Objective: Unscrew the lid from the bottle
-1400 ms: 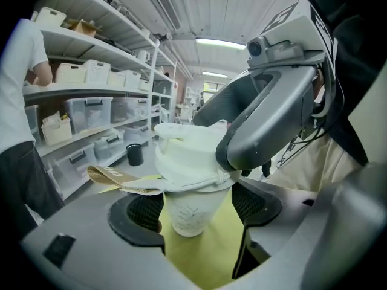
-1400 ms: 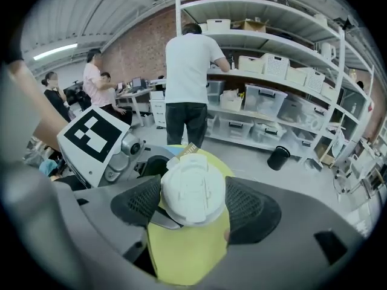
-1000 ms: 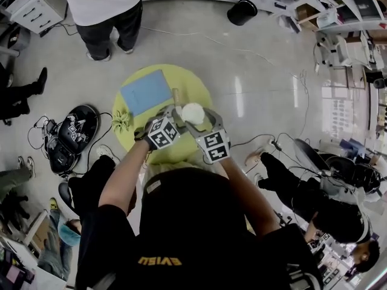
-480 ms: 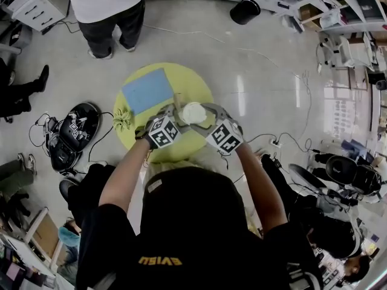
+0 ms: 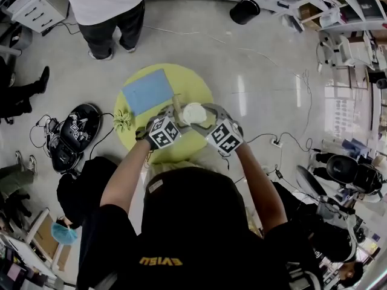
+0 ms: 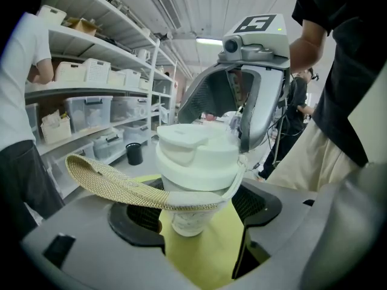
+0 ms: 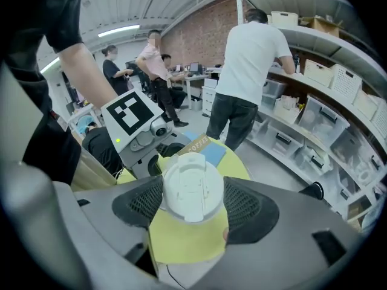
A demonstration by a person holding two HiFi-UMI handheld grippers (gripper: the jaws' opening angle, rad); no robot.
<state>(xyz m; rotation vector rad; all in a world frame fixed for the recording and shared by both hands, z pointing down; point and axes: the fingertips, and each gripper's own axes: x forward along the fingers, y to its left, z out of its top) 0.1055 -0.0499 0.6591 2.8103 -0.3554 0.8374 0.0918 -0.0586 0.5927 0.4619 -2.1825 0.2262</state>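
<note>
Yellow tabletop (image 5: 195,88) lay under everything, and the bottle (image 6: 186,223) was over it at about 3 o'clock from its middle. No view showed whether its base rested there. Your left gripper (image 6: 196,209) was clamped on the bottle's body just under the lid (image 6: 196,156). Your right gripper (image 7: 193,205) was closed on the lid from above, with a pad pressing at 9 o'clock and another at 3 o'clock.

The biggest risk, as I judged it, was the whole bottle turning with the lid if the left hold proved too light on that smooth body. Next, the right pads could have skated round the lid's rim. Smallest, the woven strap (image 6: 115,183), sticking out toward 9 o'clock, could have caught a jaw.

The black bin (image 5: 245,11), on the floor at 1 o'clock, showed no contents. The bottle, capped and opaque, hid its own.
</note>
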